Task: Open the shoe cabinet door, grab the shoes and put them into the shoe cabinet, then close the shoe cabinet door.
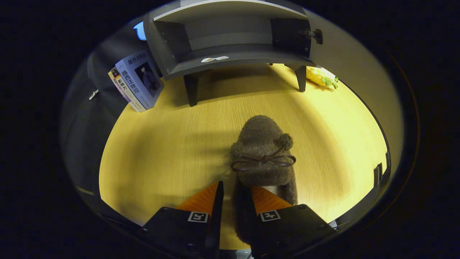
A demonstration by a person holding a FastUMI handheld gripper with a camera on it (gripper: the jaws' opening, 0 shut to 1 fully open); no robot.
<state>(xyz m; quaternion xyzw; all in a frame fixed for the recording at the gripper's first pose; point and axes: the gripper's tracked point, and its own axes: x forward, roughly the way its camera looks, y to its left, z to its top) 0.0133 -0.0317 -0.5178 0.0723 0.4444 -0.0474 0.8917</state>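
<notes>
Slipper [264,154] heel between tongs [237,198]

A staged home corner: grey shoe cabinet [230,43], books [138,81] and fuzzy slipper [264,151] on a wooden tabletop [161,151].

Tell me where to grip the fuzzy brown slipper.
Grip the slipper's heel-side wall from behind: its toe points toward the open cabinet, and the heel rim already sits between the hand-held gripper's fingers, which look closed on it.

The claw [237,196] is made of two orange fingers [205,198] on black blocks. A small black-and-white square mark is stuck on each block.
</notes>
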